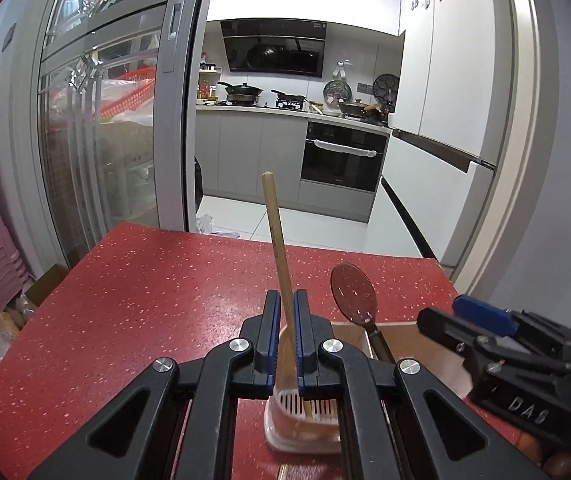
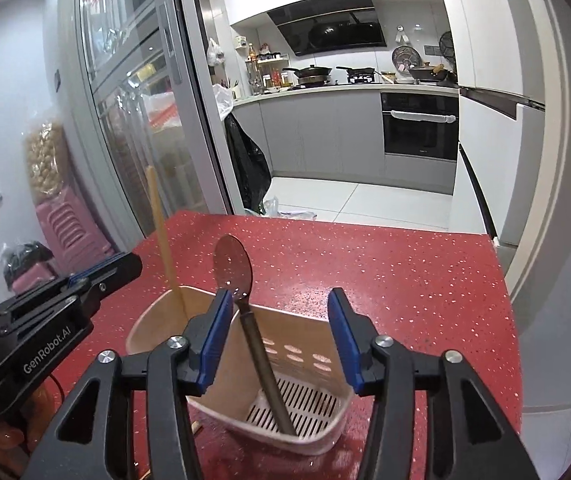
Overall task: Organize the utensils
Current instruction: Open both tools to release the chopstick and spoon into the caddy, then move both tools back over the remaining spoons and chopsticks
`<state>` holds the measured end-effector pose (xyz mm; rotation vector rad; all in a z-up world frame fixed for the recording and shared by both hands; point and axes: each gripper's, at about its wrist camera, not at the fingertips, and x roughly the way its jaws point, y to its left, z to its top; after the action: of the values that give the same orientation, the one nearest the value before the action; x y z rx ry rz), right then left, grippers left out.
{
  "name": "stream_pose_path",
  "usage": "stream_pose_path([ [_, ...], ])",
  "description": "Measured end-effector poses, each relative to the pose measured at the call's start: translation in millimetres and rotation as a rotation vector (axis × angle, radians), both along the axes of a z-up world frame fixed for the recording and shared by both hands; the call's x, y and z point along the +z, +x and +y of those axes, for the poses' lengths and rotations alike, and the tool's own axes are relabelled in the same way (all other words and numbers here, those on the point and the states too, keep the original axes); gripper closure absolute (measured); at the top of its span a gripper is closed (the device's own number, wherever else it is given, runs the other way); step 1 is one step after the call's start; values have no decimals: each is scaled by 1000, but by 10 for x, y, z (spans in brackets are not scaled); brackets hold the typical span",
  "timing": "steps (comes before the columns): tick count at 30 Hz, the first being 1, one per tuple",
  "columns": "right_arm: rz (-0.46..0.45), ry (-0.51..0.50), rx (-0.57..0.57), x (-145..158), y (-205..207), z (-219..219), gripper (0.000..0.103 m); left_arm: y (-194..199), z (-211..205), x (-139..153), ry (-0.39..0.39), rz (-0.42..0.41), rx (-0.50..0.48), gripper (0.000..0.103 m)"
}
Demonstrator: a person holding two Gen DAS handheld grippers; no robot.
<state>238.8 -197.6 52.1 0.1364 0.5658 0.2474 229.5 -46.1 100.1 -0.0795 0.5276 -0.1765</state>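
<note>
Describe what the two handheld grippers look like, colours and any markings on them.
Both are black plastic linkage frames with silver pivot bolts and blue finger pads. The left gripper carries white GenRobot.AI lettering on its side, seen from the right camera. The right gripper shows raised DAS lettering in the left camera. No sleeves or cables are clear.

Oven (image 1: pixel 343 157), woks (image 1: pixel 241 89), pink stools (image 2: pixel 71 224)

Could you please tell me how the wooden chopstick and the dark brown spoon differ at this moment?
The pale wooden chopstick is a thin straight stick, whereas the dark brown spoon ends in a broad oval bowl. The left gripper is clamped on the chopstick, while the spoon stands free between the open pads of the right gripper. The chopstick rises higher than the spoon. Both stand nearly upright with their lower ends inside the beige slotted plastic utensil holder.
</note>
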Motion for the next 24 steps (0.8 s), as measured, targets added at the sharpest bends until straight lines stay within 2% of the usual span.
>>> stream_pose_path([
  [6, 53, 14, -5, 6, -339, -60, 38, -353, 113, -55, 54, 70, -12, 71],
  [13, 194, 60, -15, -275, -791, -72, 31, -783, 340, -427, 100, 223, 18, 71],
  [16, 243, 66, -17, -394, -975, -45, 28, -949, 424, -589, 110, 260, 28, 71],
  [24, 347, 77, -29, -701, -1321, 54, 25, -1285, 654, -937, 41, 362, 41, 71],
])
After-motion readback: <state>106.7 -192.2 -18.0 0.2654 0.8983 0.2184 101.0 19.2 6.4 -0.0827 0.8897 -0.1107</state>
